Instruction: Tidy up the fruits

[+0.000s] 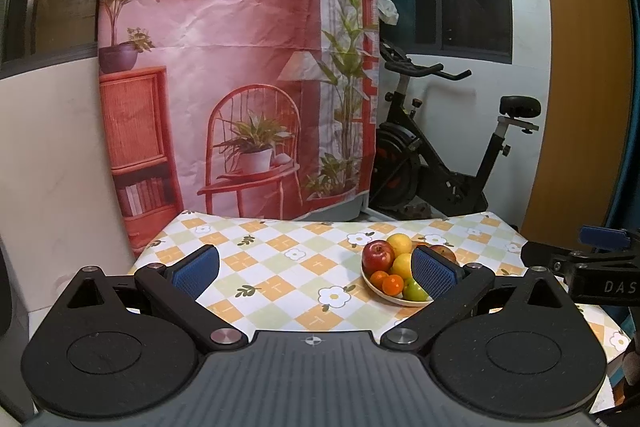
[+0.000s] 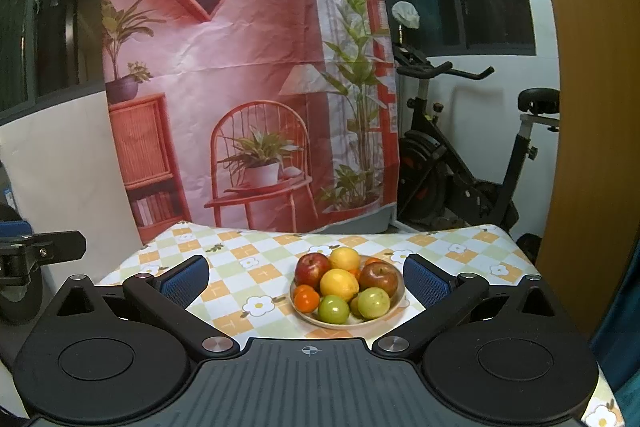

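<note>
Left gripper pad over plate

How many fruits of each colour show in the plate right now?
Counted from the right wrist view, fruits in the plate:
Red: 2
Yellow: 2
Green: 2
Orange: 3 at least; more may be hidden
Total: 9 visible
</note>
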`<state>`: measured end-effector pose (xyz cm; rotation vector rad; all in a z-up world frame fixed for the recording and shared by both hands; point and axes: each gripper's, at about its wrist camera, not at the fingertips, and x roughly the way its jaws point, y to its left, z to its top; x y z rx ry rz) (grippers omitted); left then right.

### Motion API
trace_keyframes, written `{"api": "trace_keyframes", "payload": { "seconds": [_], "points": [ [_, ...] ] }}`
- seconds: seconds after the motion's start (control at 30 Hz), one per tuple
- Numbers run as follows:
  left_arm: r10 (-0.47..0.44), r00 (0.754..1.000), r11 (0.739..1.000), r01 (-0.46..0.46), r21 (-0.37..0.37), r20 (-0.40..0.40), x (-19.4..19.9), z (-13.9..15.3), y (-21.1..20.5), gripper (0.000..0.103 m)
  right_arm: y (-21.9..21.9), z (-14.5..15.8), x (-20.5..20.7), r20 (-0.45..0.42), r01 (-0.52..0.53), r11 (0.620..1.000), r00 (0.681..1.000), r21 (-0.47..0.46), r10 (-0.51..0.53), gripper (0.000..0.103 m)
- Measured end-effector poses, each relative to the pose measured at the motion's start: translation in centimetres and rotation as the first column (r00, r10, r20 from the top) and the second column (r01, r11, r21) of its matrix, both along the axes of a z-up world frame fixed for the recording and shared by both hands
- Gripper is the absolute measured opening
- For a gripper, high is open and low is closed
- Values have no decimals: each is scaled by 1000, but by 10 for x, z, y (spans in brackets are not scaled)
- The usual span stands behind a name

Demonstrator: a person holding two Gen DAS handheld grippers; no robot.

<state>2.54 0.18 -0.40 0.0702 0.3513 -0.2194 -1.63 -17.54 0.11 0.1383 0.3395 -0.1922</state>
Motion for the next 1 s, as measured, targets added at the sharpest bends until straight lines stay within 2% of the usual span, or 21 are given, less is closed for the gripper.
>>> {"api": "trace_keyframes", "payload": {
  "seconds": [1.0],
  "points": [
    [8, 1000, 1000, -8, 4, 4, -3, 0, 1, 103, 0, -1, 0, -1, 0, 1000, 1000, 1, 0, 103]
  ]
}}
